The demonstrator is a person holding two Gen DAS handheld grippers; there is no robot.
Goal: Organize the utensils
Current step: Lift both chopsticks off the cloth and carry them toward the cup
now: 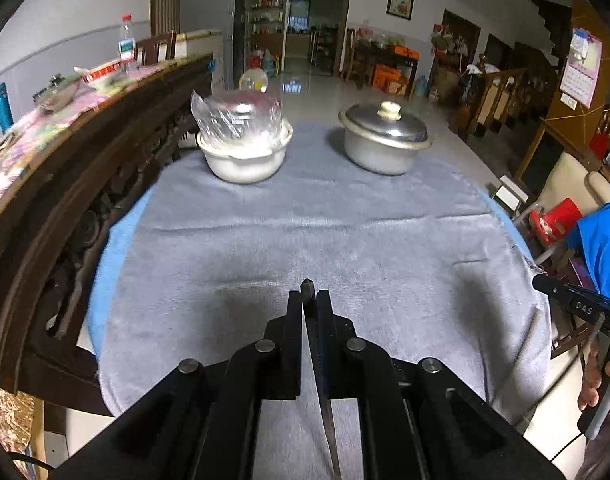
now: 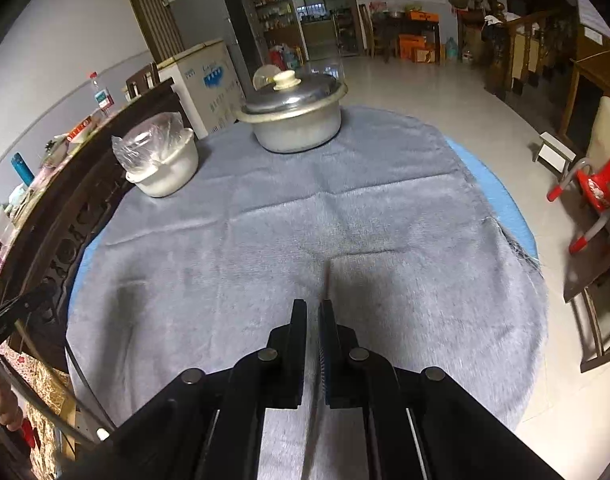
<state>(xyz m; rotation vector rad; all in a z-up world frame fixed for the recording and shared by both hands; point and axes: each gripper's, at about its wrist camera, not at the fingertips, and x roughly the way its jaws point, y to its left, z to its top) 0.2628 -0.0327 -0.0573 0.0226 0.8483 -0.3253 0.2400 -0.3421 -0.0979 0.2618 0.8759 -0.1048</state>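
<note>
At lower centre of each wrist view, the fingers clench a slim utensil: left gripper [image 1: 309, 300] on a dark-handled knife [image 1: 325, 392], right gripper [image 2: 313, 312] on a thin rod [image 2: 327, 280], perhaps a chopstick. Both hover over the grey-clothed table [image 1: 345, 240], probably being carried toward the pots at upper frame.

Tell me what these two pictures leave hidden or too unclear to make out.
- Left wrist view: the thin dark utensil in the left claw is mostly covered by the fingers; its type is unclear.
- Right wrist view: the slim utensil in the right claw is blurred.
- Metal pot: its lid hides the contents.
- White bowl: crinkled plastic blurs the contents.
</note>
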